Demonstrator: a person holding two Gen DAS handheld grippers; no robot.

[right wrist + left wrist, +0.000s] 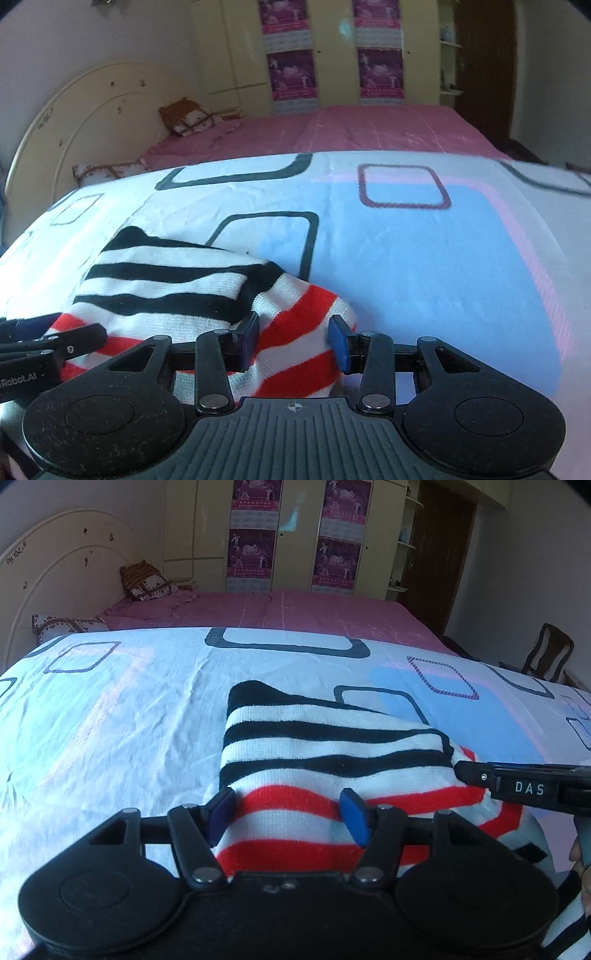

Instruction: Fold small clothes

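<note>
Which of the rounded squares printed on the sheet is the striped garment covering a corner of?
The dark solid-line square just behind the striped garment: its near-left corner is hidden under the knit. The dotted maroon square and the other outlines lie clear.

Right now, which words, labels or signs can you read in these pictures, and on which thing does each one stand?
"DAS": on the right gripper, seen from the left wrist.
"Robot.AI": on the left gripper, seen from the right wrist; its start is cut off.
Purple posters on the wardrobe: text too small and blurred to read.
</note>
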